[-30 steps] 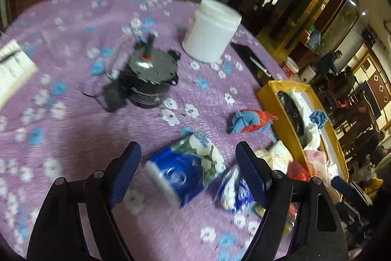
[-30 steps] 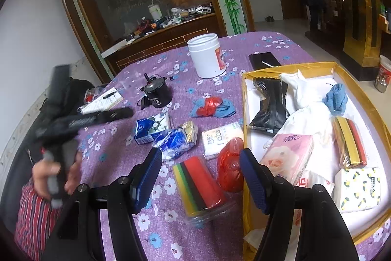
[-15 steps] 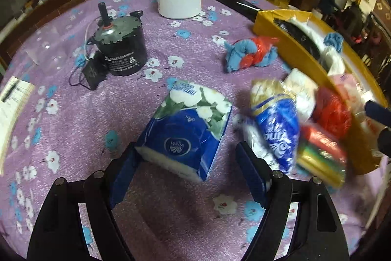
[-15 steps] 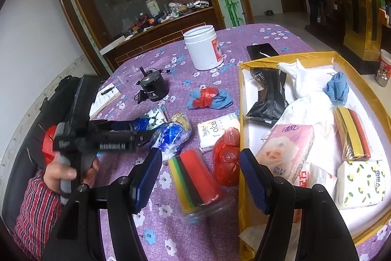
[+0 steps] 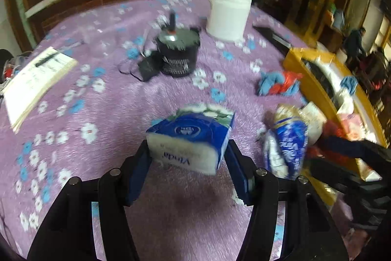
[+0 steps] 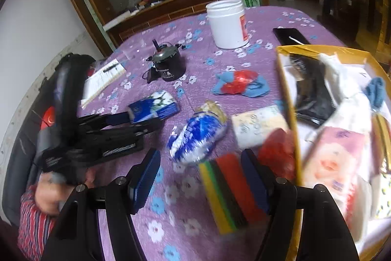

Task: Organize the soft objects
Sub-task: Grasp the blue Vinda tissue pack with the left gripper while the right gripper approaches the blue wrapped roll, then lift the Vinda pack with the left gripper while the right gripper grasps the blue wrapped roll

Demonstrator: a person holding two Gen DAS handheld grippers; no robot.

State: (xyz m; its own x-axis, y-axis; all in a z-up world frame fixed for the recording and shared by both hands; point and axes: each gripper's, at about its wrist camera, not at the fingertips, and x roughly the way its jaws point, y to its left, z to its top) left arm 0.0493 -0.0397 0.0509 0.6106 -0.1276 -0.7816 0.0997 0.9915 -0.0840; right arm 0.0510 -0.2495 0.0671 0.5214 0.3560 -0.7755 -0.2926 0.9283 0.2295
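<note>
Between the blue pads of the left gripper [image 5: 188,169], sitting on the purple floral tablecloth [image 5: 102,129], a blue-and-white tissue pack [image 5: 191,138], pads pressing against both of its sides, so clamping on it. Lying just right of that, a crinkled blue-and-white snack bag [image 5: 288,138], and farther right, standing along the table edge, a yellow tray [image 5: 315,89] holding soft packs already. Resting beyond, toward the far side, a blue and red cloth bundle [image 5: 278,86], a black round appliance [image 5: 178,53] with its cord, a white tub [image 5: 229,14] and, at far left, a notepad [image 5: 36,80].

Hovering over the near part of the table, the right gripper [image 6: 200,177], fingers spread apart and gripping nothing. Lying between its fingers, partly under the right one, a striped yellow, black and red pack [image 6: 227,190]; touching nothing, as far as the motion blur allows telling. Sitting just beyond, against the tray wall, a red bag [image 6: 276,151] and a pale tissue pack [image 6: 256,124].
</note>
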